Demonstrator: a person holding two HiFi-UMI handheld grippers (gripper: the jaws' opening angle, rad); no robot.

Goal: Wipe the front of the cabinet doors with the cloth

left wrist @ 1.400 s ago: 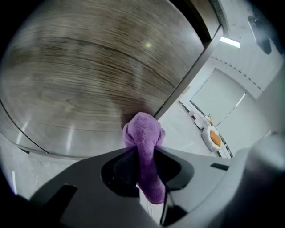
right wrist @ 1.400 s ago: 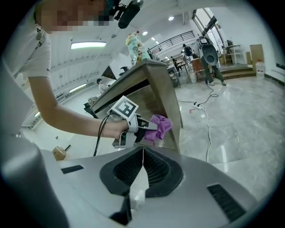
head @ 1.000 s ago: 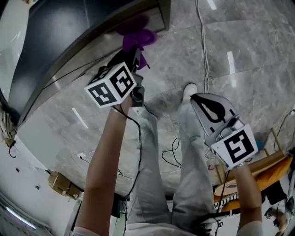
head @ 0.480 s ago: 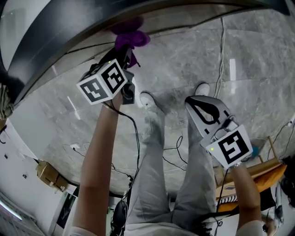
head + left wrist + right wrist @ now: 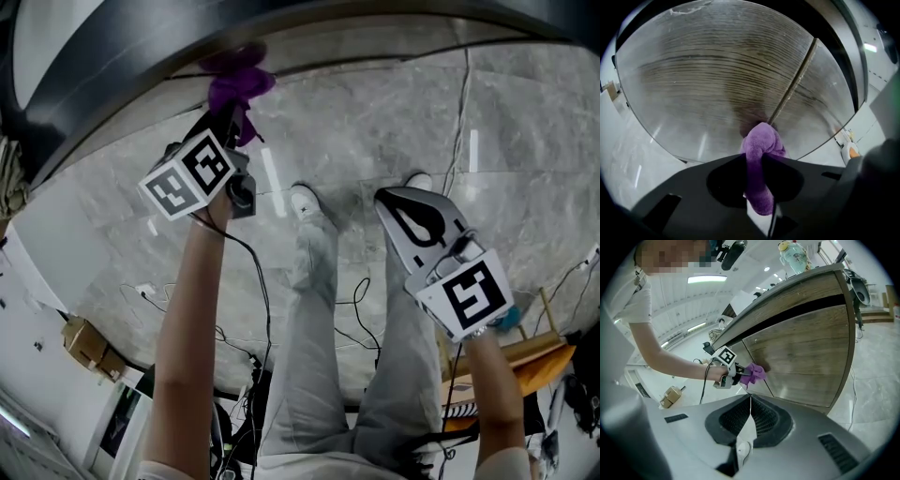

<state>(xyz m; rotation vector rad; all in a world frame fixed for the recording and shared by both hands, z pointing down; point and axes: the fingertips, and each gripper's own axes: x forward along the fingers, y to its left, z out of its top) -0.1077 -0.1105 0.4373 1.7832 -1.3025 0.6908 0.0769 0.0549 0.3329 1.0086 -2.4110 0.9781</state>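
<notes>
My left gripper is shut on a purple cloth and presses it against the lower part of the wooden cabinet doors, close to the seam between two doors. In the left gripper view the purple cloth bulges out between the jaws and touches the wood. The right gripper view shows the left gripper, the purple cloth and the cabinet doors from the side. My right gripper hangs low at the right, shut and empty, away from the cabinet.
The floor is grey marble tile with cables trailing across it. The person's legs and white shoes stand just before the cabinet. A cardboard box sits at the left; an orange-topped piece of furniture at the right.
My left gripper with the cloth has slid left along the cabinet front, and the head view has shifted with it. The right gripper has kept its place.
</notes>
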